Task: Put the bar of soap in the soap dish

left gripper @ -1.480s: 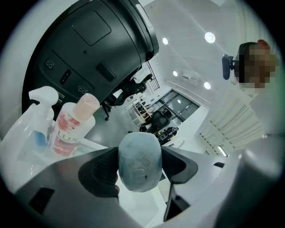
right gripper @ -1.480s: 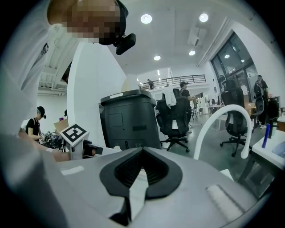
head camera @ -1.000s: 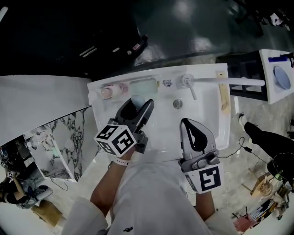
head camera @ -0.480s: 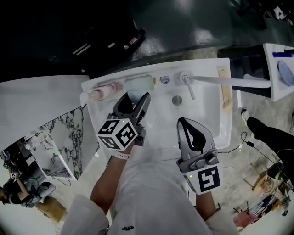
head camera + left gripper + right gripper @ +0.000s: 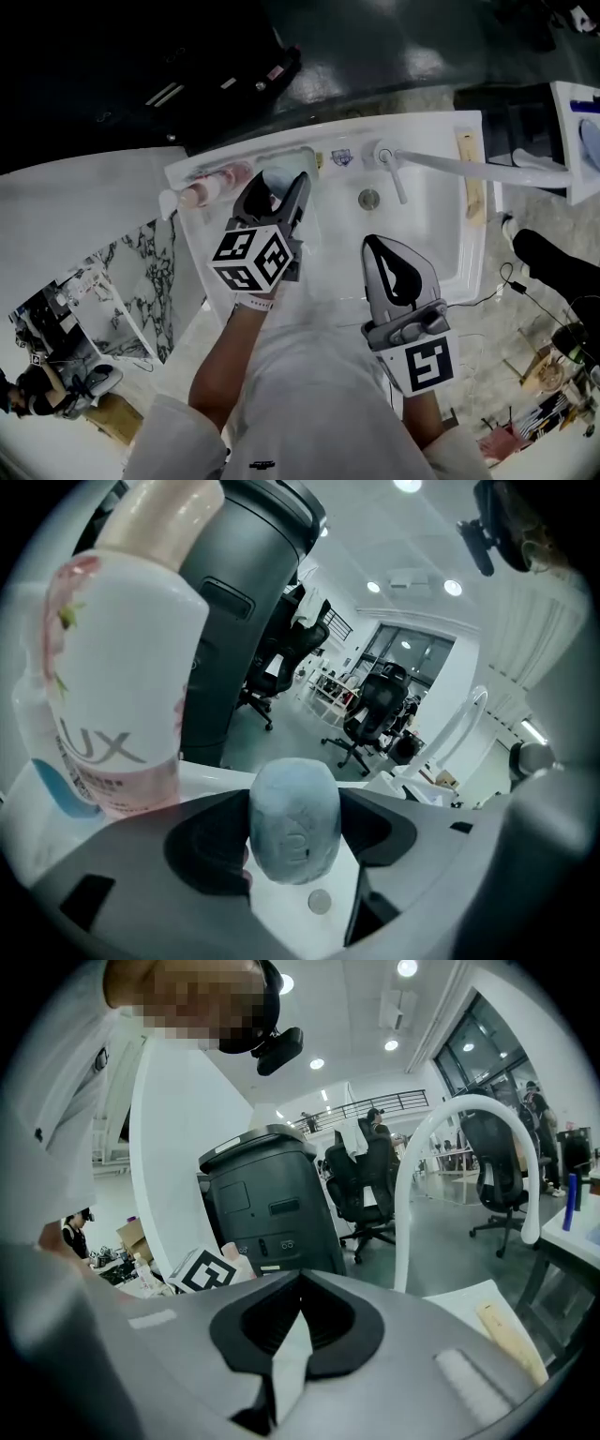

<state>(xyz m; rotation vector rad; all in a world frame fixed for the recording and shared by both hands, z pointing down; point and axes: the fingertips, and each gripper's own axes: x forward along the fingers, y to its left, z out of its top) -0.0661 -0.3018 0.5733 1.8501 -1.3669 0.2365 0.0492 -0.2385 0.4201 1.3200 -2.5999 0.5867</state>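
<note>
Soap, a pale blue bar [image 5: 293, 822], stood clamped in our left claw [image 5: 277, 192], the jaws pressing its two narrow sides. In the left gripper view its long axis ran up and down, with the broad face turned to the camera. Letters pressed into that face ran along the bar, too faint for us to read. From the head view we held it over the back left corner of the white sink [image 5: 441, 234], just in front of the pale green soap dish [image 5: 305, 155] on the back ledge. A pink bottle [image 5: 112, 667] lay beside the dish, showing "UX" in grey. The drain [image 5: 368, 199] and faucet [image 5: 386, 157] sat to the right, and a wooden stick [image 5: 469, 183] lay on the right rim. Our right claw [image 5: 380, 246] was clenched on nothing, above the sink's front edge.
</note>
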